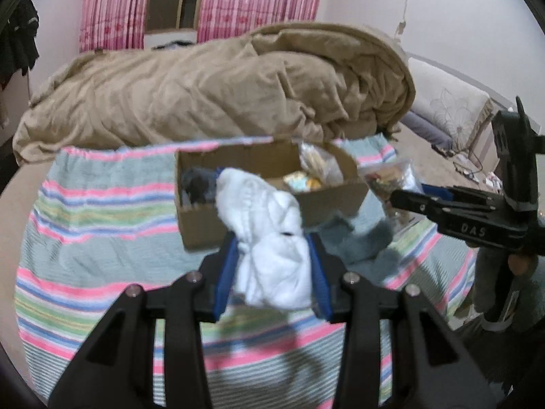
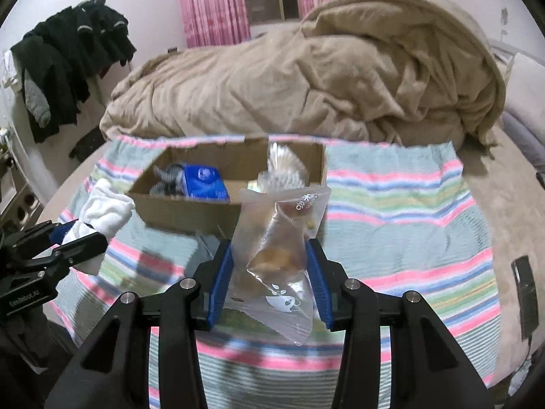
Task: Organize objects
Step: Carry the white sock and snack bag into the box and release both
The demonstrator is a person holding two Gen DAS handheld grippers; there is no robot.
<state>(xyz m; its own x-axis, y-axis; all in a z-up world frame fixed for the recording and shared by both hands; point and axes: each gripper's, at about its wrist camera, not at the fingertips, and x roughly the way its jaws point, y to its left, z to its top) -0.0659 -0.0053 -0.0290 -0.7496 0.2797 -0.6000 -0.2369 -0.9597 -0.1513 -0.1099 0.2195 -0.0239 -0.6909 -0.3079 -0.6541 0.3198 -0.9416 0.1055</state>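
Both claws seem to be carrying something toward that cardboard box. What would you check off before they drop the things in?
1. Left gripper shut on the white cloth: ok.
2. Right gripper shut on the clear snack bag: ok.
3. Cardboard box open at the top: ok.
4. Free space inside, between the blue pack and the bagged items: ok.
5. Either load already above the box: cannot tell.
6. Grippers apart from each other: ok.
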